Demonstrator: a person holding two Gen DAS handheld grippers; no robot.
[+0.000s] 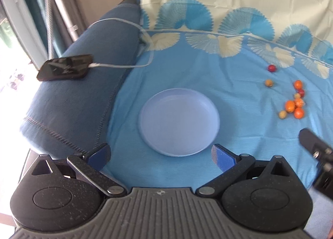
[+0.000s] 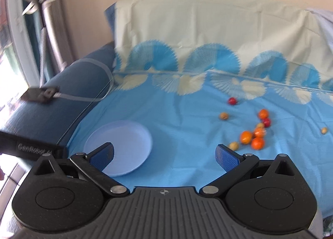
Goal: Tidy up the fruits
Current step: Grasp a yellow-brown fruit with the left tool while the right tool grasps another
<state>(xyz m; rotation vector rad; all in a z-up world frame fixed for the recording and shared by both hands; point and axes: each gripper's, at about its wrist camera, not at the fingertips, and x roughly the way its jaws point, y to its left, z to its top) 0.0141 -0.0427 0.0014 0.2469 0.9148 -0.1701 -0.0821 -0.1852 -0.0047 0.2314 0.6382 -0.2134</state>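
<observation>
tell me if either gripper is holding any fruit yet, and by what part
Nothing is held. The left gripper and right gripper are both open and empty; the fruits lie on the blue sheet.

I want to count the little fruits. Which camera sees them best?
The right wrist view: the fruits lie closer and bigger there, including a stray one far right. The left wrist view shows the fruits smaller, near its edge, without that stray one.

- Right gripper spread wide, empty, above blue sheet.
- Pale plate left, bare.
- Scattered small fruits right, well apart from plate.
</observation>
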